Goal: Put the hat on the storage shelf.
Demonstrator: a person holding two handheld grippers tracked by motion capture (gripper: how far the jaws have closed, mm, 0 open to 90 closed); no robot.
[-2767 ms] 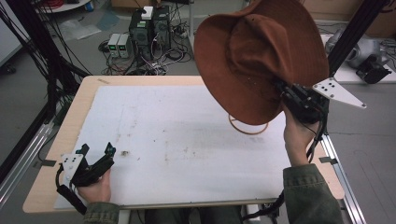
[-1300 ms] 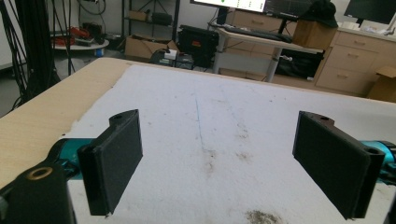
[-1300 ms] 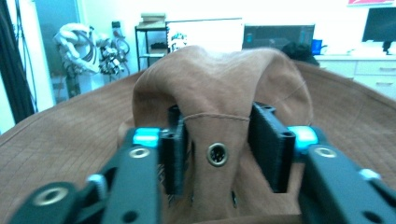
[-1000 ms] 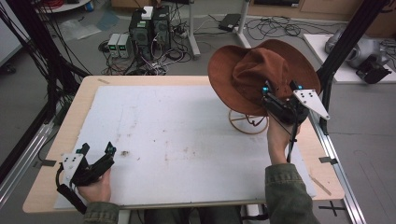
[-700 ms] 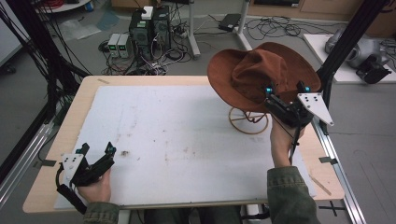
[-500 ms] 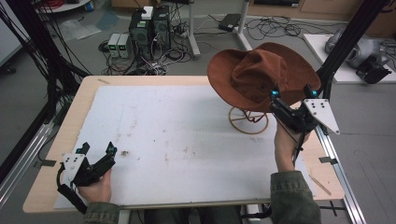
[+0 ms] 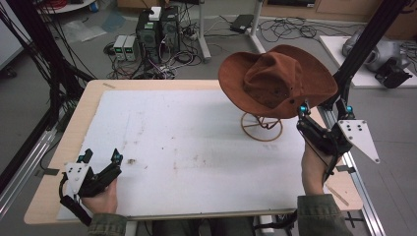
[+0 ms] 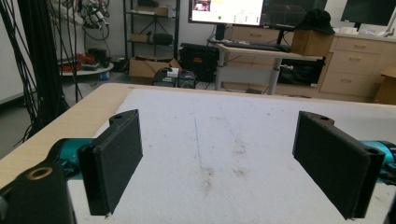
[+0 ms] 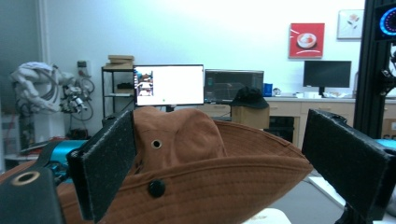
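A brown brimmed hat (image 7: 278,81) rests tilted on a round wooden stand (image 7: 261,127) at the back right of the white-covered table (image 7: 196,147). My right gripper (image 7: 324,110) stands open just right of the hat's brim, over the table's right edge, apart from the hat. In the right gripper view the hat (image 9: 187,140) lies beyond the two spread jaws of that gripper (image 9: 233,158), with nothing between them. My left gripper (image 7: 102,156) rests at the front left corner, open and empty; in its own view the gripper (image 8: 224,154) faces bare stained tabletop.
A black frame post (image 7: 364,44) rises beside the table's right edge, close to my right gripper. Another post and hanging cables (image 7: 39,54) stand at the left. Computers (image 7: 157,29) and cables sit on the floor behind the table.
The right gripper brought the hat down from high above onto the wooden stand, let go of it, and drew back toward the right edge. The left gripper stayed put.
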